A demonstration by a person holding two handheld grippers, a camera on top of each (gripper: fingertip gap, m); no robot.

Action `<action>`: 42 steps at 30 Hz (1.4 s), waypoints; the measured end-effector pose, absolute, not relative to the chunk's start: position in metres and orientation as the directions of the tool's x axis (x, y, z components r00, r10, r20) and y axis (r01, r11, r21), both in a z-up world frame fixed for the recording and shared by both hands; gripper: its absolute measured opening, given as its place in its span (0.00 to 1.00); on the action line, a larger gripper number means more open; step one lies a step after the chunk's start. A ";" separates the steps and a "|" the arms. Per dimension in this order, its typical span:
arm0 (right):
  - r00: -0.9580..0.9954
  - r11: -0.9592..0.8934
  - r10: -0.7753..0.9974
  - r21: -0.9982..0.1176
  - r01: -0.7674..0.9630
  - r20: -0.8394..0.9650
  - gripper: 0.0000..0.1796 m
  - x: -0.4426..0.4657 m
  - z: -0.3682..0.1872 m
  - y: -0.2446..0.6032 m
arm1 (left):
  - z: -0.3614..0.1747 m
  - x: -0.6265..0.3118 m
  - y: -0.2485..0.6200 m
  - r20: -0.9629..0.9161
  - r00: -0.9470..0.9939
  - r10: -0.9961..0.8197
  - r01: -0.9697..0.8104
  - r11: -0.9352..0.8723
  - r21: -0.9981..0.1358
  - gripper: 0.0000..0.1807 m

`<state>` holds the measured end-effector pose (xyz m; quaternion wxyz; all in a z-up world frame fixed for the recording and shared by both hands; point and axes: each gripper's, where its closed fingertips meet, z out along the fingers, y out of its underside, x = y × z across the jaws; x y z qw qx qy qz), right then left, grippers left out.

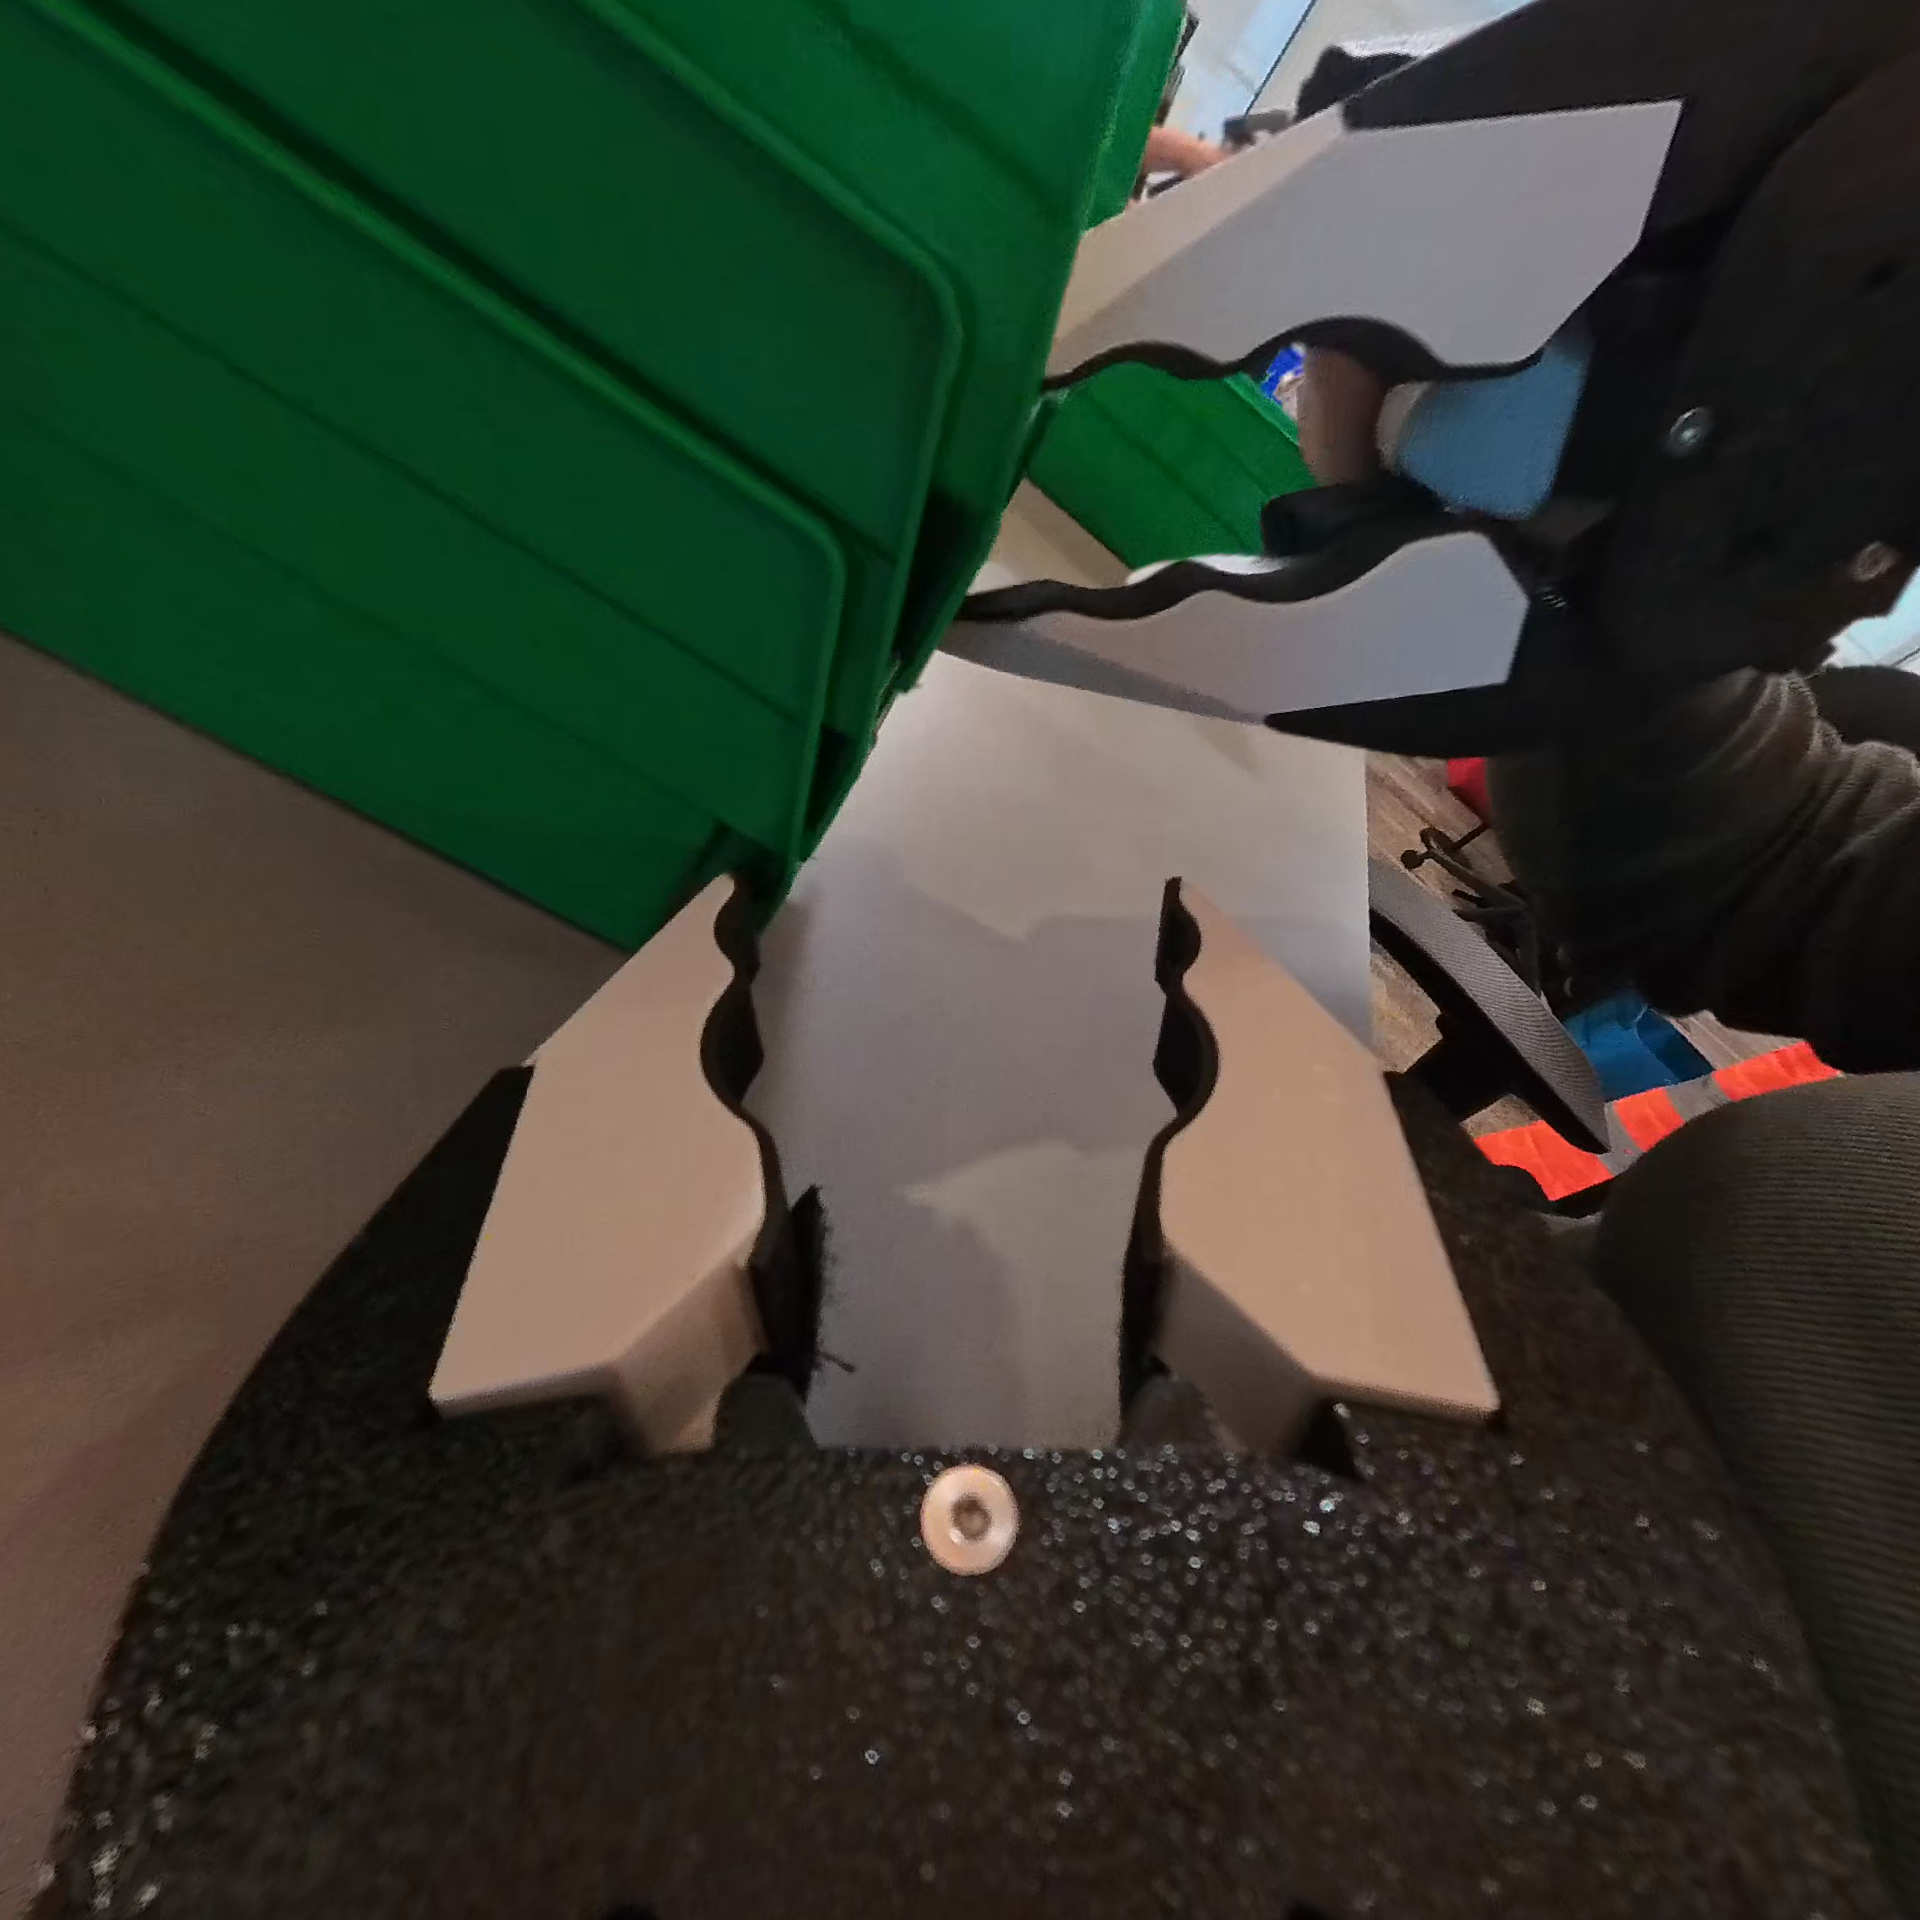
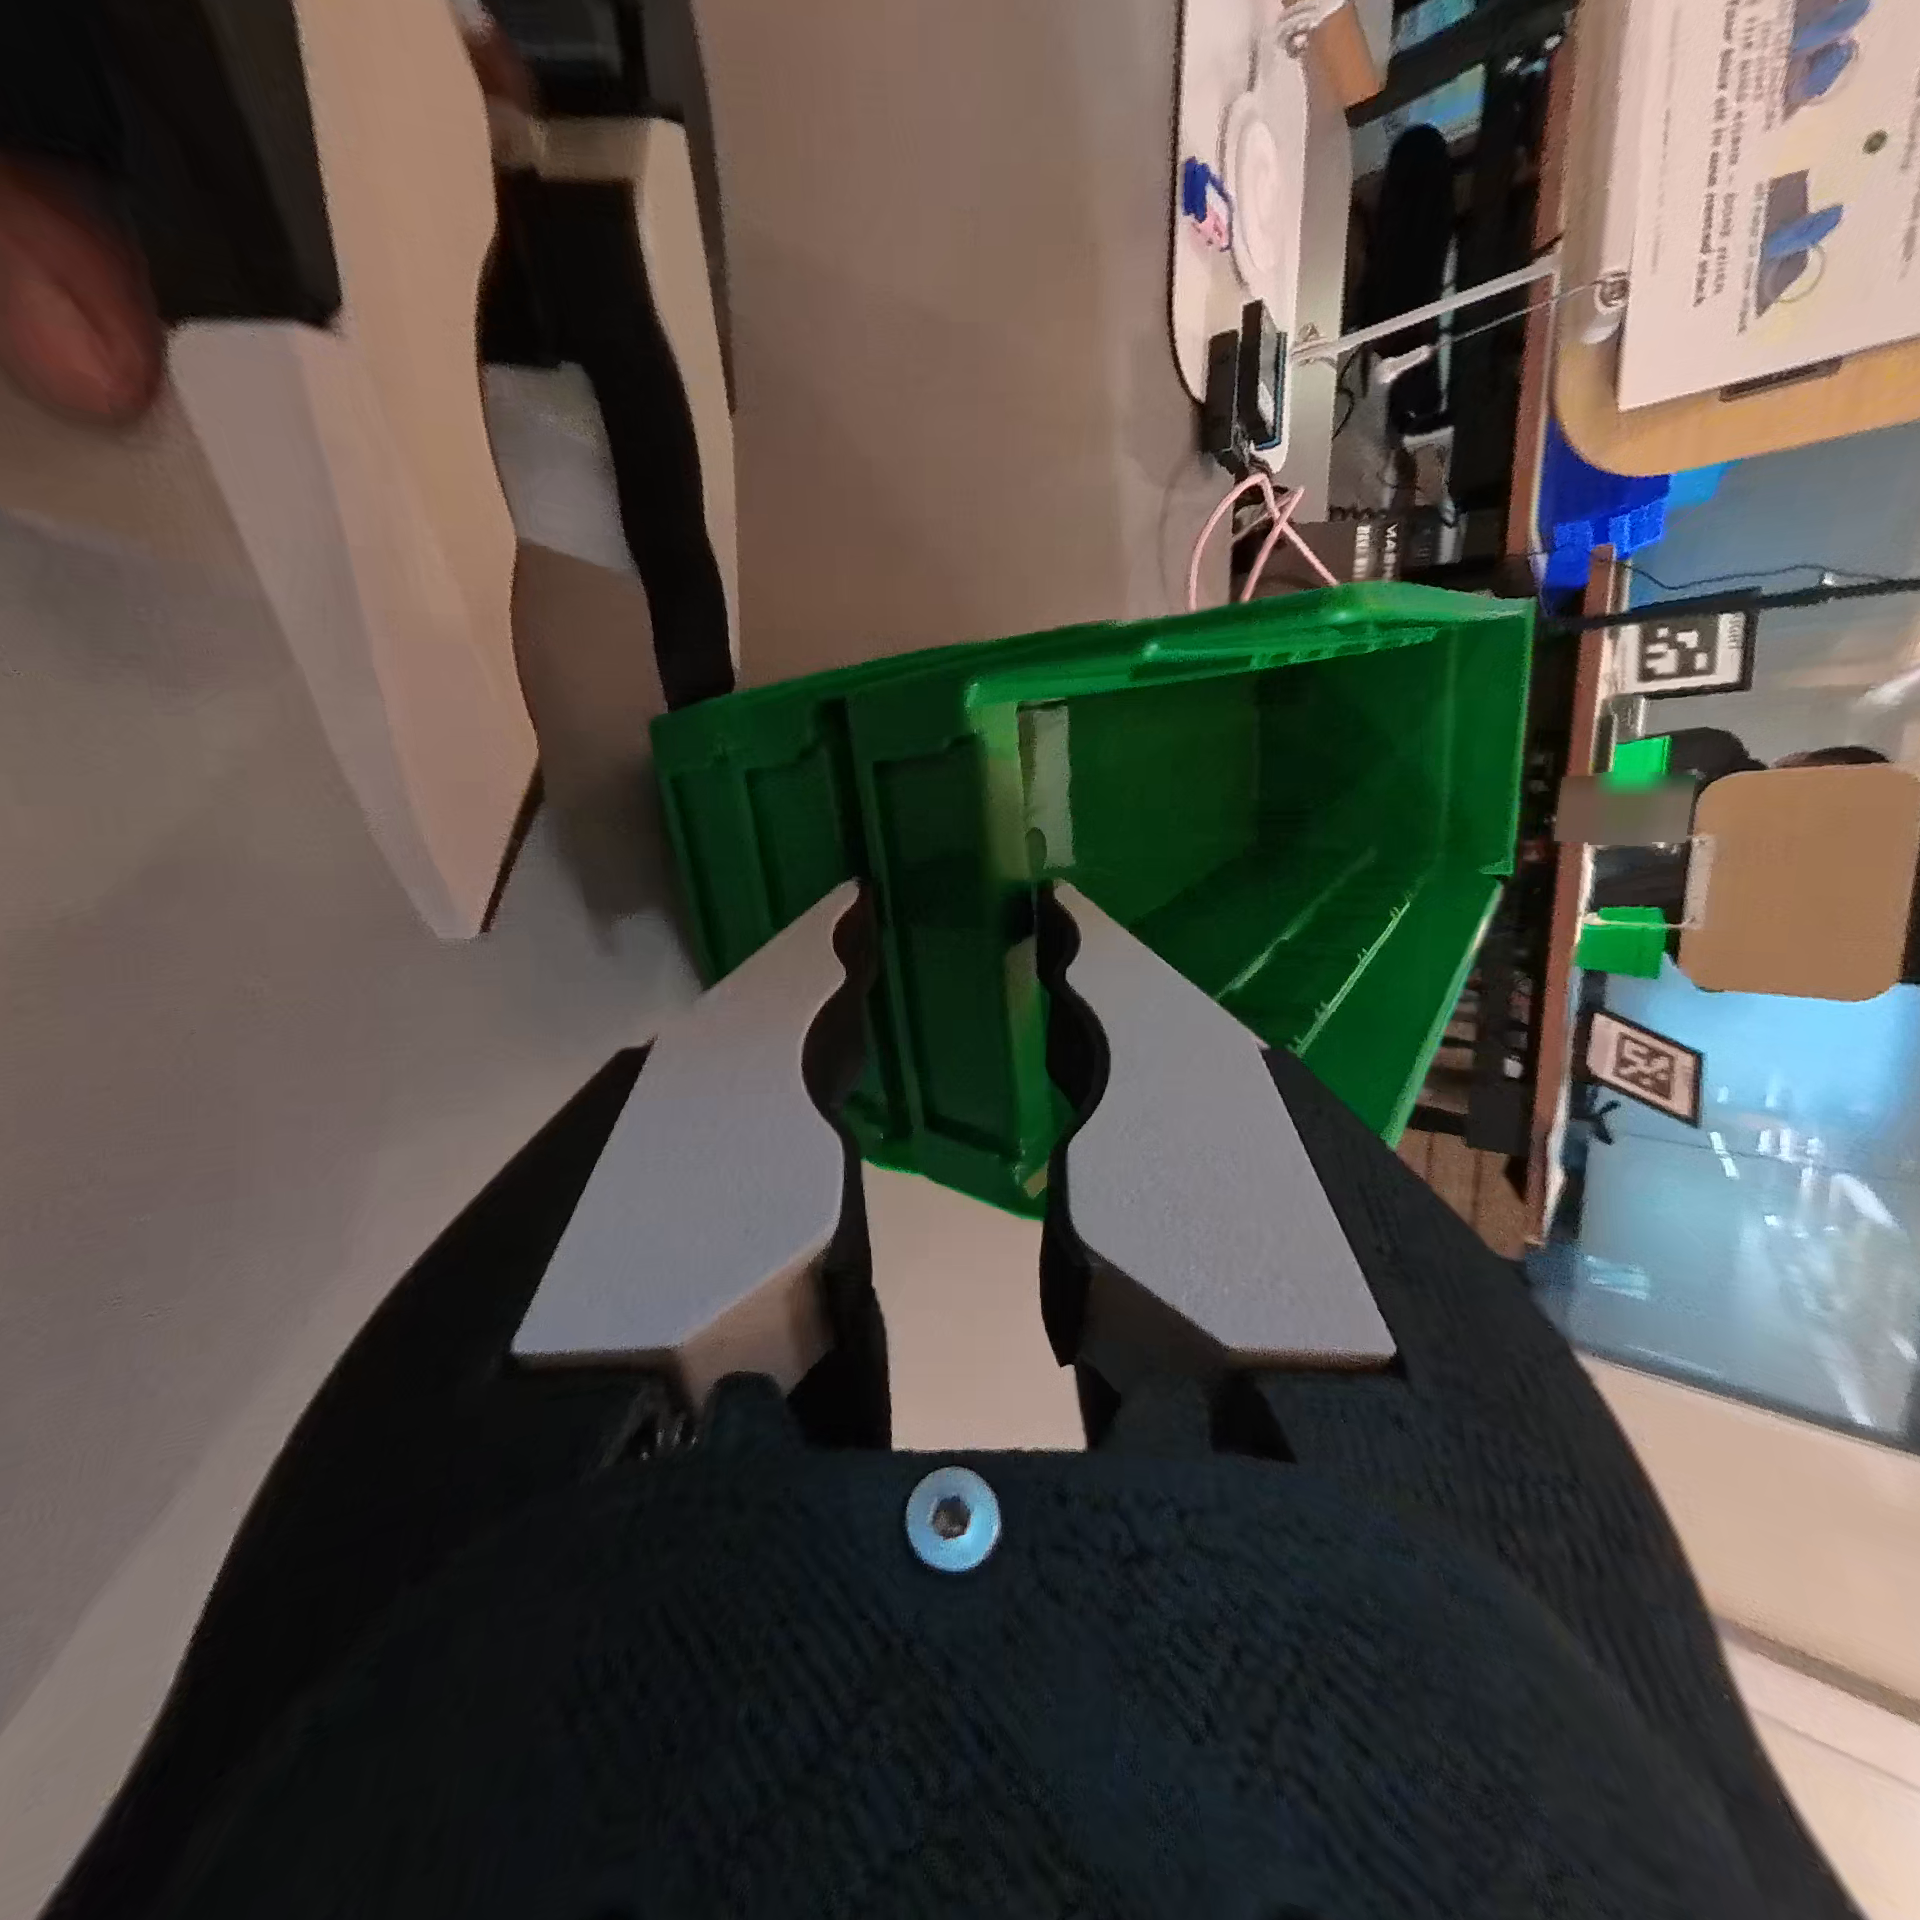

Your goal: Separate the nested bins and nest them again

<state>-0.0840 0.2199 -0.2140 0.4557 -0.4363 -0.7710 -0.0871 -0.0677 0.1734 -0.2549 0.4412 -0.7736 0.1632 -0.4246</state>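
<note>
Bins [image 1: 468,416] nested, lifted and tilted above the table [image 1: 208,1039]. Right gripper [image 2: 945,935] clamps the front lip of the stack. Left gripper [image 1: 956,914] is spread wide, gripping nothing, one fingertip against the stack's lower edge. Separation not begun, it seems; re-nesting follows.

The green bins [image 2: 1195,883] fill the gap between my right fingers. Left of them, my other gripper [image 2: 582,904] crowds close.
</note>
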 end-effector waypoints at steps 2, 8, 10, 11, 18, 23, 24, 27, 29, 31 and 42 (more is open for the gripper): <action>-0.134 0.595 0.623 -0.357 0.720 0.770 0.25 -0.084 -0.200 0.211 | -0.254 -0.068 0.173 0.517 0.580 -0.629 0.127 -0.558 -0.820 0.42; 0.256 0.564 0.578 -0.606 0.561 0.775 0.35 -0.018 -0.127 0.211 | -0.249 -0.070 0.173 0.536 0.557 -0.634 0.163 -0.550 -0.819 0.45; 0.382 0.513 0.500 -0.621 0.592 0.777 0.36 0.035 -0.126 0.233 | -0.249 -0.069 0.173 0.536 0.558 -0.634 0.162 -0.550 -0.819 0.45; 0.421 0.470 0.460 -0.617 0.631 0.781 0.39 0.065 -0.133 0.245 | -0.249 -0.069 0.174 0.535 0.558 -0.634 0.160 -0.551 -0.819 0.45; 0.514 0.015 0.413 -0.570 0.822 0.752 0.72 0.265 -0.217 0.285 | -0.251 -0.068 0.176 0.537 0.565 -0.627 0.156 -0.558 -0.815 0.45; 0.334 -0.147 0.546 -0.305 0.941 0.768 0.59 0.348 -0.257 0.279 | -0.251 -0.068 0.176 0.539 0.565 -0.625 0.158 -0.559 -0.814 0.45; 0.252 -0.139 0.551 -0.211 0.968 0.796 0.55 0.359 -0.257 0.280 | -0.251 -0.068 0.176 0.539 0.565 -0.625 0.158 -0.559 -0.814 0.45; 0.040 -0.080 0.566 0.007 0.997 0.824 0.45 0.376 -0.257 0.290 | -0.251 -0.068 0.176 0.539 0.565 -0.624 0.159 -0.559 -0.814 0.45; -0.063 -0.037 0.594 0.105 0.994 0.802 0.41 0.379 -0.263 0.298 | -0.251 -0.068 0.176 0.539 0.565 -0.624 0.159 -0.559 -0.813 0.45; -0.145 -0.011 0.634 0.197 0.980 0.760 0.38 0.385 -0.274 0.304 | -0.251 -0.068 0.176 0.539 0.565 -0.624 0.159 -0.559 -0.814 0.45; -0.172 0.013 0.653 0.216 0.976 0.738 0.14 0.356 -0.284 0.309 | -0.250 -0.068 0.176 0.546 0.558 -0.625 0.164 -0.562 -0.811 0.45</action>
